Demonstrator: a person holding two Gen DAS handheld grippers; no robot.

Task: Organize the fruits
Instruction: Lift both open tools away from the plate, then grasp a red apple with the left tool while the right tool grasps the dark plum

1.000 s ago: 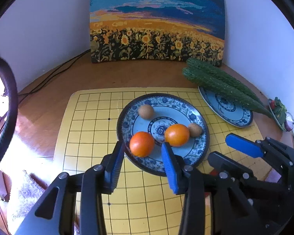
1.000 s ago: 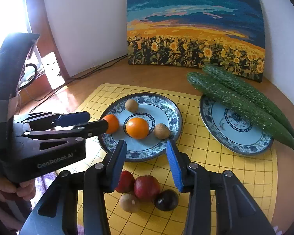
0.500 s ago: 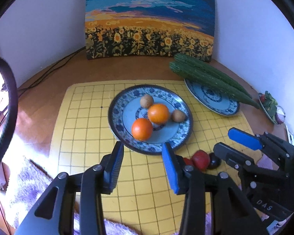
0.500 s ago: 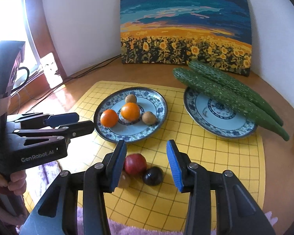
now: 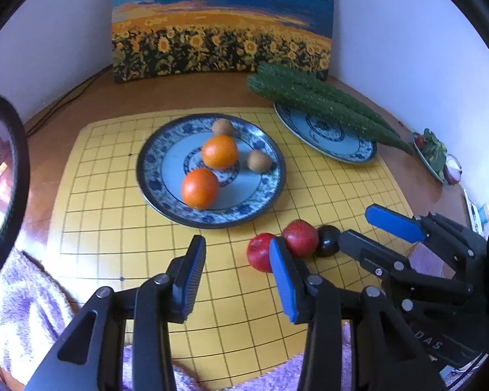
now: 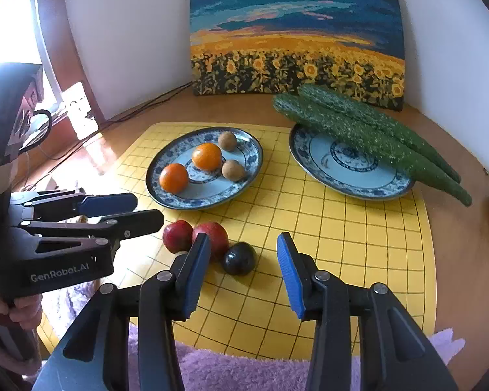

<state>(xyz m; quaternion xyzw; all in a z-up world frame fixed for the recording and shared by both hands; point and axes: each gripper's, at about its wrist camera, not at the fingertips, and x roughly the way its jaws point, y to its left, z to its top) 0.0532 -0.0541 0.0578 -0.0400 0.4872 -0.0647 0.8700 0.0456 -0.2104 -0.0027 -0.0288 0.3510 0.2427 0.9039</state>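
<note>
A blue-patterned plate (image 5: 267,176) (image 6: 251,166) on the yellow grid mat holds two oranges (image 5: 200,188) (image 6: 174,177) and two small brown fruits (image 5: 259,161) (image 6: 233,170). Two red fruits (image 5: 300,238) (image 6: 178,236) and a dark plum (image 5: 328,245) (image 6: 239,258) lie on the mat in front of the plate. My left gripper (image 5: 236,280) is open and empty, above the mat just left of the red fruits. My right gripper (image 6: 243,270) is open and empty, hovering close above the plum. Each gripper shows in the other's view.
A second patterned plate (image 5: 313,133) (image 6: 322,166) at the right carries two long green cucumbers (image 5: 326,107) (image 6: 368,130). A sunflower painting (image 5: 221,22) leans on the back wall. A purple towel (image 6: 244,371) lies at the mat's near edge. A small dish (image 5: 433,153) sits far right.
Both grippers have drawn back toward the mat's near edge. The left one has left the orange on the plate, and the loose red fruits and plum have come into its view.
</note>
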